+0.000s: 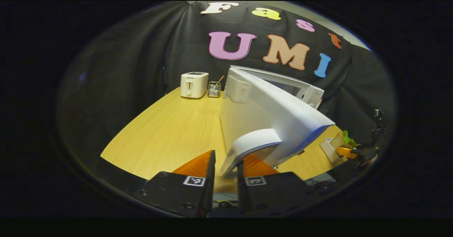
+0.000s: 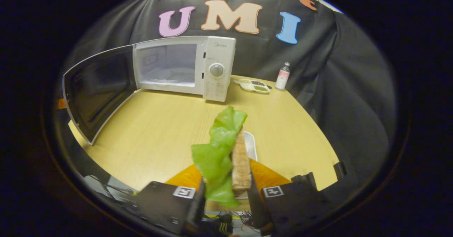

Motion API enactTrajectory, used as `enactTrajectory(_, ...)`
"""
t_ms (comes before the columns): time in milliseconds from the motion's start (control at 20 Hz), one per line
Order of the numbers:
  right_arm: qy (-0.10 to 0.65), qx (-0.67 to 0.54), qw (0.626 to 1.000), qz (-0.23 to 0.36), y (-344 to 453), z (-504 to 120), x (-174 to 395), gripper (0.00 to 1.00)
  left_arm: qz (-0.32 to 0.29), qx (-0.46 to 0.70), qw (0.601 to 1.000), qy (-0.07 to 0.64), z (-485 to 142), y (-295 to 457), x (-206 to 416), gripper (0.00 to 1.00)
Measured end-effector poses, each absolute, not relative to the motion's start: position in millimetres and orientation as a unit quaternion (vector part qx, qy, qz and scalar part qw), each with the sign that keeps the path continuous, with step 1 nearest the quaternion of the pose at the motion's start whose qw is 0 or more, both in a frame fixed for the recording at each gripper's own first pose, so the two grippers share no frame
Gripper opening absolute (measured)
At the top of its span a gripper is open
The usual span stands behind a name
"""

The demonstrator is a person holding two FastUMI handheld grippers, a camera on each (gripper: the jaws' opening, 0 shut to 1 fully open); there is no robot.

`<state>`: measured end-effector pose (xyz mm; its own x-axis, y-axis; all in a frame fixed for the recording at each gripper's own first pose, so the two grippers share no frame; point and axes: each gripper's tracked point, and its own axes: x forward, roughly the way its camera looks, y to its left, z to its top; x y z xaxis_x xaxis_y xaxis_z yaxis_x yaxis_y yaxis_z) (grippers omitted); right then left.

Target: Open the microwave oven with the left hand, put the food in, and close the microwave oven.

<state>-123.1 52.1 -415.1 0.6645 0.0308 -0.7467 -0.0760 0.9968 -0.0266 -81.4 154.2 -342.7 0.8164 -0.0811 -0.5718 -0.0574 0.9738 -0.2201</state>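
The white microwave (image 2: 216,70) stands at the back of the wooden table (image 2: 159,134) with its door (image 2: 95,88) swung wide and its cavity (image 2: 166,67) bare. In the left gripper view the door (image 1: 279,113) runs edge-on away from me. Its white handle (image 1: 253,143) reaches down between my fingers, and my left gripper (image 1: 226,166) is shut on it. My right gripper (image 2: 226,191) is shut on the food, a sandwich of brown bread (image 2: 241,162) and green lettuce (image 2: 217,148), held on edge above the table in front of the microwave. That sandwich (image 1: 347,139) also appears far right in the left gripper view.
A white tray (image 2: 250,143) lies on the table just behind the sandwich. A divided dish (image 2: 254,85) and a small bottle (image 2: 283,75) sit right of the microwave. A toaster (image 1: 193,84) and a utensil holder (image 1: 214,89) stand at the table's far left.
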Motion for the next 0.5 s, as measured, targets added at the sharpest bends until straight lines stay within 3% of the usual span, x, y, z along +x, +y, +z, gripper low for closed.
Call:
enactTrajectory(50,0.411,-0.029,0.911,0.033,52.7,-414.8,-123.9,0.45,-0.006,-0.122,0.944,0.305,-343.6,152.5,-84.4,0.52)
enactTrajectory(100,0.411,-0.034,0.910,0.037,52.0,-413.9,-121.6,0.45,-0.003,-0.127,0.944,0.303,-342.6,149.0,-86.0,0.78)
enactTrajectory(150,0.408,-0.039,0.911,0.034,51.6,-408.9,-122.3,0.42,-0.002,-0.123,0.945,0.302,-343.6,148.4,-85.9,0.89)
enactTrajectory(500,0.394,-0.055,0.916,0.050,53.6,-390.0,-109.9,0.39,0.003,-0.121,0.943,0.309,-341.3,151.2,-98.3,0.89)
